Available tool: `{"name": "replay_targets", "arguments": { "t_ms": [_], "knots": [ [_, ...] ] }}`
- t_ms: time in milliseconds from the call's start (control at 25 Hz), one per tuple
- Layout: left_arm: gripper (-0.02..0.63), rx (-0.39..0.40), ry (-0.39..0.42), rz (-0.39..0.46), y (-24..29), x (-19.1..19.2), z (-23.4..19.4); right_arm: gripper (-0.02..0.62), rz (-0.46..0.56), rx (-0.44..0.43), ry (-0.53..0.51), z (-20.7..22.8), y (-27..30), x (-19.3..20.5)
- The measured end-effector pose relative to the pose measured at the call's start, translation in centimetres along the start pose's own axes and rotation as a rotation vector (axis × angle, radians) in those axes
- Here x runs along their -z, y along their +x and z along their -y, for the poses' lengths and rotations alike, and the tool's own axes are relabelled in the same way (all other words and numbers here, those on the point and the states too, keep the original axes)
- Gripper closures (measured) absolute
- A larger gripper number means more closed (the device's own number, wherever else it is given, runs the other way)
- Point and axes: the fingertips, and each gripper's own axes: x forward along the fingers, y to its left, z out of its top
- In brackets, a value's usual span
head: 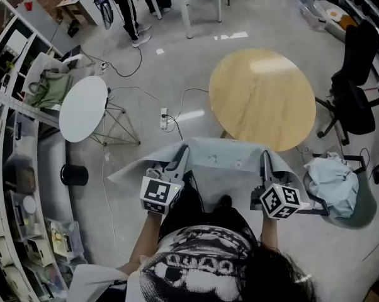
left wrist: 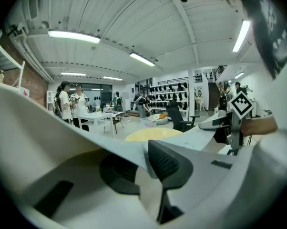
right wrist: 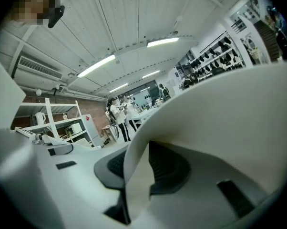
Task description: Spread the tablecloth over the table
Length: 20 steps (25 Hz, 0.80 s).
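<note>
A pale grey tablecloth (head: pixel 218 157) hangs stretched between my two grippers, just short of the near edge of the round wooden table (head: pixel 262 97). My left gripper (head: pixel 182 154) is shut on the cloth's left edge; in the left gripper view the tablecloth (left wrist: pixel 62 128) runs between the dark pads (left wrist: pixel 167 163). My right gripper (head: pixel 264 159) is shut on the right edge, where the tablecloth (right wrist: pixel 220 118) folds between its pads (right wrist: pixel 167 168). The round wooden table (left wrist: pixel 153 134) shows ahead in the left gripper view.
A small white round table (head: pixel 84 107) stands to the left. A black office chair (head: pixel 356 83) is at the right, and a bundle of pale cloth (head: pixel 333 182) lies in a basket near my right. A power strip and cables (head: pixel 164 117) lie on the floor. Shelving lines the left side.
</note>
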Motion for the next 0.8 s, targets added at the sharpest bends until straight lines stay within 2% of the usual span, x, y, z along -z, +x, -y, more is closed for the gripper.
{"name": "replay_targets", "arguments": {
  "t_ms": [240,440,600,800],
  "knots": [
    [0.548,0.152,0.023,0.003,4.1,-1.3,-5.7,0.532,0.064,0.132,0.048,-2.2,3.7,-1.2],
    [0.548,0.329,0.076,0.066,7.2,-3.9,-9.5,0.526,0.124,0.262,0.087,-4.6,4.9,-1.8],
    [0.548,0.423,0.128,0.125,9.8,-6.4,-11.2,0.525,0.191,0.301,0.111,-5.7,5.6,-3.7],
    [0.545,0.545,0.190,0.213,13.5,-9.8,-12.1,0.522,0.267,0.356,0.048,-6.7,6.0,-7.0]
  ]
}}
